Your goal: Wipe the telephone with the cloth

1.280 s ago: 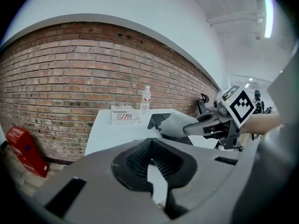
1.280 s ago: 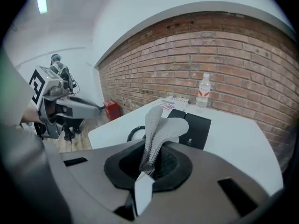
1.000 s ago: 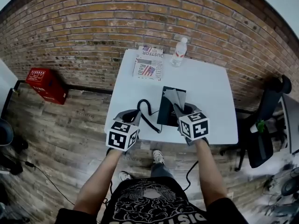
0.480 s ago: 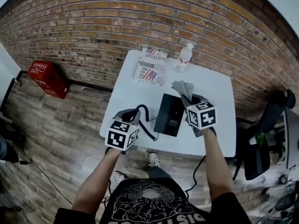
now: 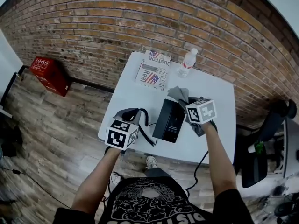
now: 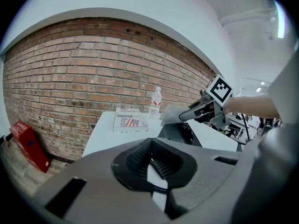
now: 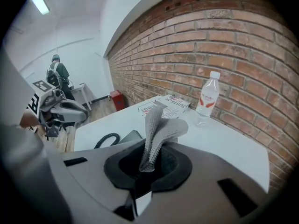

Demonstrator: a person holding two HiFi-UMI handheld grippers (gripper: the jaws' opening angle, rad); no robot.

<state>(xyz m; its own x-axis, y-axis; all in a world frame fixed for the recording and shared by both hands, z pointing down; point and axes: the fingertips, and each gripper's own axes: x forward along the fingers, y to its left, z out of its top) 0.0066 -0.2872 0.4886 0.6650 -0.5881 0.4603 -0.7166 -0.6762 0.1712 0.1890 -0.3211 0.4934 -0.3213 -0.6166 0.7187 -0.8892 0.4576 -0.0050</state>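
- The telephone [image 5: 170,120] lies on the desk [image 5: 131,92] at frame centre. Its long axis runs nearly top to bottom, and it sits just lower left of the right tongs [image 5: 187,101].
- The right tongs are clenched on the cloth [image 5: 179,94], which is over the telephone's upper right corner; whether it touches is unclear.
- The left tongs [image 5: 131,113] are farther off at the left and look pinched together, with the coiled cord [image 5: 145,125] showing between them.
- The handset cannot be made out.
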